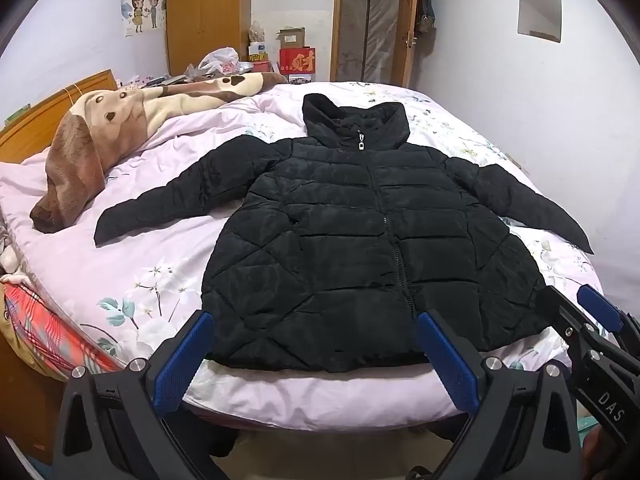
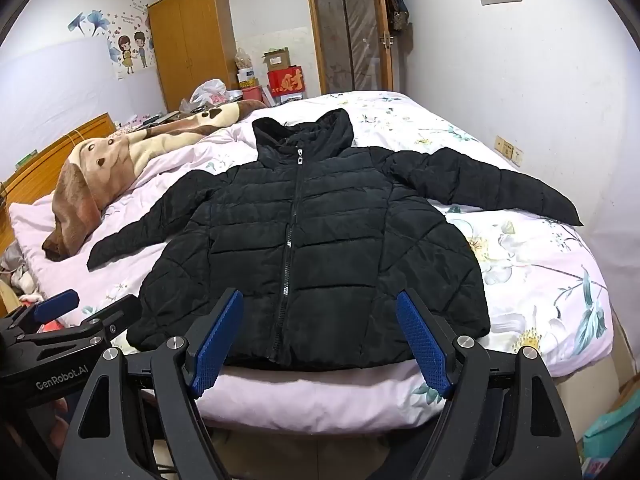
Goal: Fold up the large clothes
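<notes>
Left wrist view: my left gripper hovers at the near edge of the bed, its two blue-padded fingers spread wide and released, holding nothing. My right gripper enters at the lower right, tilted, its tip near the jacket's hem corner; from this angle I cannot tell how far its fingers stand apart.

Right wrist view: my right gripper hangs likewise above the near bed edge, fingers wide apart and empty, framing the hem. My left gripper shows at the lower left, beside the hem's corner.

Beyond both tools, a black quilted jacket lies flat on the floral pink duvet, front up, zip closed to the collar, hood towards the far side, both sleeves spread outward and angled towards me. A brown-and-cream plush blanket lies bunched along the headboard side, well apart from the jacket. Behind the bed stand a wooden wardrobe, a red box and a door.
</notes>
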Demonstrator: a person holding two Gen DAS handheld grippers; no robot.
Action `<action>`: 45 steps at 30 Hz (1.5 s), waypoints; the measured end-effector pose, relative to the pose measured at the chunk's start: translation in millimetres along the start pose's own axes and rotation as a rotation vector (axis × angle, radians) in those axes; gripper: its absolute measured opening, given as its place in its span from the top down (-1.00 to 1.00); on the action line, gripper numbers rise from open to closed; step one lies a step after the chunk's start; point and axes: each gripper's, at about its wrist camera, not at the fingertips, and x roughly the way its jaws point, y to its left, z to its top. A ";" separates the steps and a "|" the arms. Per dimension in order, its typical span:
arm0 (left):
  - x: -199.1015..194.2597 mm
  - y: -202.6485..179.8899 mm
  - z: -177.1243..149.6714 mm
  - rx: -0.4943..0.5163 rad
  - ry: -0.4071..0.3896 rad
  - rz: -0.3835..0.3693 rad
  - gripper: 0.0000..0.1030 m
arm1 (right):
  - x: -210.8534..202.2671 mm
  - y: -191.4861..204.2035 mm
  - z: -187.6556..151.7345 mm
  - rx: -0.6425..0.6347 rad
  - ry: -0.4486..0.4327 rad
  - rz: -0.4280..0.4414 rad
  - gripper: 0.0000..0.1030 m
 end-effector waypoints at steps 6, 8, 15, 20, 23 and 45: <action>-0.1 0.6 0.3 -0.010 0.009 -0.004 -0.99 | 0.4 1.2 -0.6 -0.001 0.004 0.001 -0.53; 0.0 0.4 0.5 -0.014 0.019 -0.021 -0.99 | -1.0 0.9 -0.9 0.001 -0.004 0.002 -0.53; 5.2 -0.6 1.3 0.007 0.004 -0.001 -0.99 | -0.5 -5.3 1.1 -0.001 -0.027 -0.007 -0.53; 7.2 3.4 5.6 0.008 0.005 0.011 -0.99 | 0.4 -4.9 4.8 0.005 -0.030 -0.044 -0.53; 6.5 7.4 7.2 -0.005 0.007 0.010 -0.99 | 2.5 -2.0 6.4 -0.006 -0.010 -0.052 -0.53; 4.7 10.9 11.0 -0.017 0.006 0.010 -0.99 | 8.6 3.6 7.4 -0.012 0.002 -0.039 -0.53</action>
